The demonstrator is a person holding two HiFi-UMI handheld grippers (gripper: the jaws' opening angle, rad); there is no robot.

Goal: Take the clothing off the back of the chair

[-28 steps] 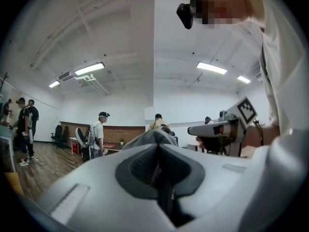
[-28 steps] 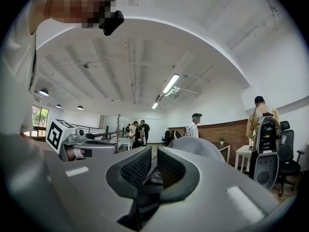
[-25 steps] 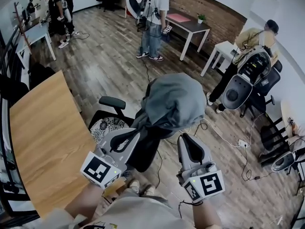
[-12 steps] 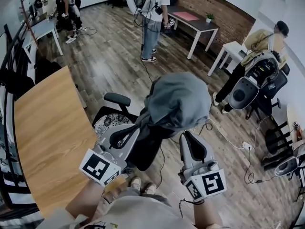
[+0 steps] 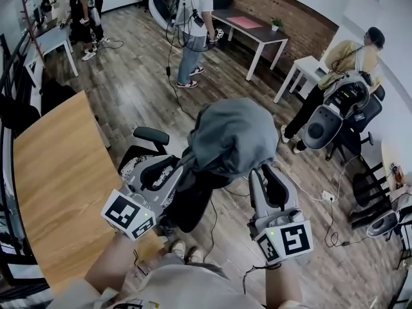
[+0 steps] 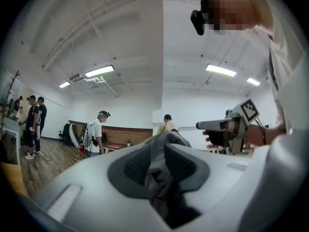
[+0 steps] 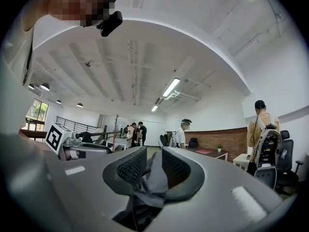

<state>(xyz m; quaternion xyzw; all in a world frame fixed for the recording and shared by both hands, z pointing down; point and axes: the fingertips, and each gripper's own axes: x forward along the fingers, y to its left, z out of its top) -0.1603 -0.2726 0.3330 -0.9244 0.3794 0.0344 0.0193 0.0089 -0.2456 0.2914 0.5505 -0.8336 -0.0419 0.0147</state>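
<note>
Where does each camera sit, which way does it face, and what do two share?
Head view: on the head, steeply down at garment over chair; forearms, left gripper, right gripper.
Left gripper view: on it, level along jaws pinching garment; right gripper, torso.
Right gripper view: likewise; left gripper.
Jaws just eased open, garment between; both share the brick wall.

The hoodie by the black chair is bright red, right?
Not red: the hoodie by the black chair is grey. The head view shows it.
</note>
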